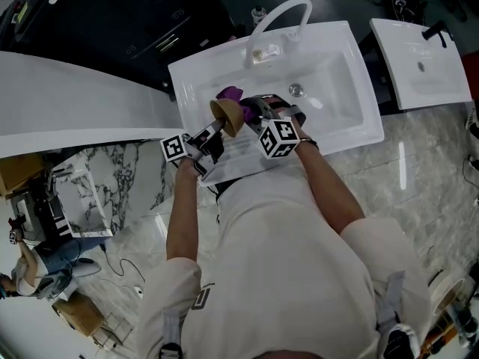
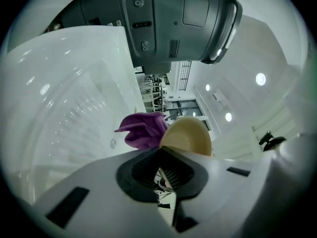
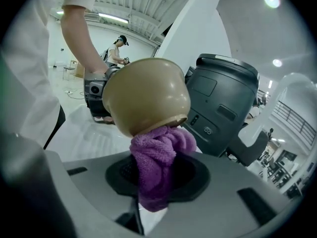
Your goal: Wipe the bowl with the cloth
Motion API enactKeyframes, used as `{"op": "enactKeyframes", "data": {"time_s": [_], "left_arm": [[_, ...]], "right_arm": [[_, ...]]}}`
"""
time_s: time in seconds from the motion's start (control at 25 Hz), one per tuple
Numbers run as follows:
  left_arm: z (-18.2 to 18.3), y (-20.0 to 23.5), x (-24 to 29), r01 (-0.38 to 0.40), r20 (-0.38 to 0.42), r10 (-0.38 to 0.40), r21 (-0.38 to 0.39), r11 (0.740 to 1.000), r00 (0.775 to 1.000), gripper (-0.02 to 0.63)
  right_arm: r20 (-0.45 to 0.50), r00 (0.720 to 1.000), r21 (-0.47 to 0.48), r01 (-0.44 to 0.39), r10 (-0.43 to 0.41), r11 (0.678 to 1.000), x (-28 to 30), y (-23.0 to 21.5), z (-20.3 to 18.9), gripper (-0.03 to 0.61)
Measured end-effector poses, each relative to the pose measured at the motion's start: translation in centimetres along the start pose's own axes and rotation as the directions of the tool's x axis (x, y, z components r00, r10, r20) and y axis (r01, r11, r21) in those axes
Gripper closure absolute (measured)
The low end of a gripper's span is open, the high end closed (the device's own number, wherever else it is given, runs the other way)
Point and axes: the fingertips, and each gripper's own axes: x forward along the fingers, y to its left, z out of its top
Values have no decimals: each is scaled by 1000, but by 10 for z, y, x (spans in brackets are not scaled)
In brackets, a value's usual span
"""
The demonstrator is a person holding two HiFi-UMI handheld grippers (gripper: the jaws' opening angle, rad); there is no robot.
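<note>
A tan bowl (image 1: 227, 116) is held on its side over the white sink (image 1: 340, 99). My left gripper (image 2: 167, 171) is shut on the bowl's rim (image 2: 187, 135). My right gripper (image 3: 151, 197) is shut on a purple cloth (image 3: 157, 157) and presses it against the bowl (image 3: 146, 95), at its lower edge. In the head view the cloth (image 1: 232, 93) shows just behind the bowl, with the right gripper (image 1: 263, 111) beside it. In the left gripper view the cloth (image 2: 143, 128) sticks out to the left of the bowl.
The sink has a curved white tap (image 1: 278, 19) at its far rim and a drain (image 1: 296, 90) in the basin. A second white basin (image 1: 419, 58) stands at the right. The floor (image 1: 419, 178) is marbled tile. Another person (image 3: 118, 51) stands far off.
</note>
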Motion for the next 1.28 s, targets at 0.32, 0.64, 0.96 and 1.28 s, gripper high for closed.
{"op": "enactKeyframes", "data": {"time_s": [0.32,0.64,0.96,1.28], "left_arm": [[-15,20,-3,-111,-72,116,76,991,991,597],[14,20,-2,-121,17,120,72,990,993,596],[-1,-13,18,-50,-142,69,136,989,987,597],[-29,8,7,-119,-323,212,285,951,922,597]], "right_arm": [[-21,999,10,50,-50,999,-4,-11,-6,483],[-12,1000,27,15,-15,1000,-6,-5,-9,483],[-31,999,14,-7,8,1000,-2,2,-11,483],[-74,997,-80,-2,-4,997,-5,-1,-21,483]]}}
